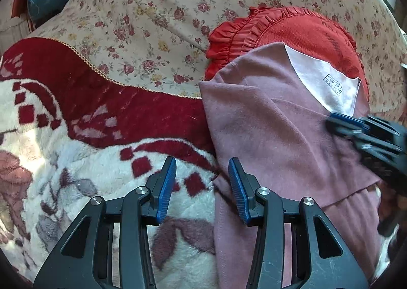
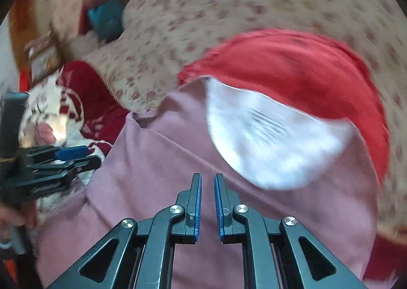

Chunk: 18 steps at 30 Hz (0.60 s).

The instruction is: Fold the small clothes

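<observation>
1. The pink garment [image 1: 274, 136] lies ahead of the left gripper [image 1: 202, 187], its long axis running away from the fingers, white lining [image 1: 328, 85] at the far end over a red cushion [image 1: 305, 31].
2. Left fingers stand wide apart, empty, straddling the garment's edge and the blanket [image 1: 76, 149].
3. The right gripper [image 2: 207, 197] hovers over the garment [image 2: 165, 161], fingers slightly apart, holding nothing.

Dusty-pink fleece garment [image 1: 267, 121] lies partly on red ruffled cushion [image 1: 305, 31], partly on plush red-and-white blanket [image 1: 76, 136]. Floral bedsheet [image 1: 165, 9] lies behind both; blanket lies left of garment.
</observation>
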Each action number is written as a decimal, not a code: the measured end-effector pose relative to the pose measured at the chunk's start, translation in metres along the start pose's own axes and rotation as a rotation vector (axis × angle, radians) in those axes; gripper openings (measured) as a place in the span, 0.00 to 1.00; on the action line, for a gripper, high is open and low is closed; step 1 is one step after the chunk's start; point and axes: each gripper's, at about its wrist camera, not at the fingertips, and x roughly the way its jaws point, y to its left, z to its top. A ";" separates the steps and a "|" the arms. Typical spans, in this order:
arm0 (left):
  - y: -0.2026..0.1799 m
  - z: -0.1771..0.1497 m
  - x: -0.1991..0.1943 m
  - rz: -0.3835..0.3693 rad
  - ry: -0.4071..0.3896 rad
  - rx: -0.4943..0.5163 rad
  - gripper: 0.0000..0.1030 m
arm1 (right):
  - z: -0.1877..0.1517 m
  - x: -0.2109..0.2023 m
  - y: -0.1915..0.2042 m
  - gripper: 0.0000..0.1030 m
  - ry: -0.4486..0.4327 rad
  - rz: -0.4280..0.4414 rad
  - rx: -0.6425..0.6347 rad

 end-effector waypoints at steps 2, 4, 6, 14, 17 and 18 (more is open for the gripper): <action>0.004 0.001 -0.001 -0.006 -0.004 0.000 0.41 | 0.004 0.022 0.004 0.28 0.059 0.016 -0.047; 0.008 0.002 -0.001 -0.007 -0.007 -0.010 0.41 | 0.004 0.028 0.008 0.28 0.057 -0.001 -0.095; 0.012 0.003 -0.001 -0.010 -0.009 -0.026 0.41 | 0.003 0.024 0.008 0.09 0.045 -0.023 -0.122; 0.026 0.008 -0.006 -0.007 -0.040 -0.076 0.41 | 0.008 -0.010 -0.018 0.00 -0.058 -0.053 -0.010; 0.028 0.008 -0.007 -0.001 -0.043 -0.085 0.41 | 0.009 -0.001 -0.003 0.02 -0.029 0.035 -0.047; 0.028 0.008 -0.006 0.000 -0.041 -0.085 0.41 | 0.011 0.008 0.002 0.04 0.006 0.044 -0.052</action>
